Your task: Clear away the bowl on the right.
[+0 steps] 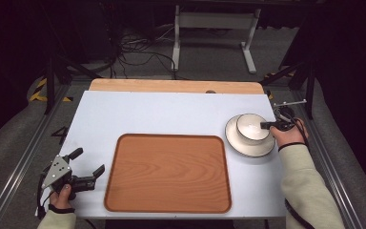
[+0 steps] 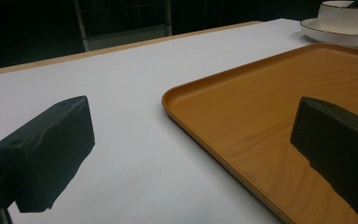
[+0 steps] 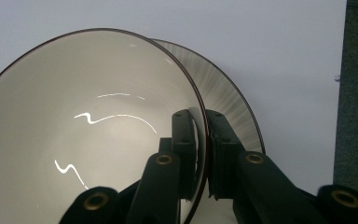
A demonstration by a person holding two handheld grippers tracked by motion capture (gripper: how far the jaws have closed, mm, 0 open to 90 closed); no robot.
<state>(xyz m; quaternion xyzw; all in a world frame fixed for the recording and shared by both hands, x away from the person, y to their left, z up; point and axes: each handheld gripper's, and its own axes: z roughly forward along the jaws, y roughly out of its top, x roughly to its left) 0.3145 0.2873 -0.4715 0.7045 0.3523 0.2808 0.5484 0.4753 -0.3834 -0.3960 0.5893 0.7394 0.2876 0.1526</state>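
A white bowl (image 1: 250, 125) with a dark rim stands on a white plate (image 1: 248, 149) at the right of the table. My right gripper (image 1: 265, 125) is shut on the bowl's right rim. In the right gripper view one jaw of the right gripper (image 3: 203, 154) lies inside the bowl (image 3: 74, 116) and the other outside it, over the plate (image 3: 230, 105). My left gripper (image 1: 89, 160) rests open at the front left with nothing between its jaws. The left gripper (image 2: 191, 140) faces the wooden tray (image 2: 261, 102), with the bowl (image 2: 345, 16) and plate (image 2: 335, 38) far off.
A bare wooden tray (image 1: 167, 171) lies at the front middle of the white table top (image 1: 162, 112). A wooden strip (image 1: 171, 86) runs along the far edge. Metal rails flank the table, and cables and a stand are on the floor beyond.
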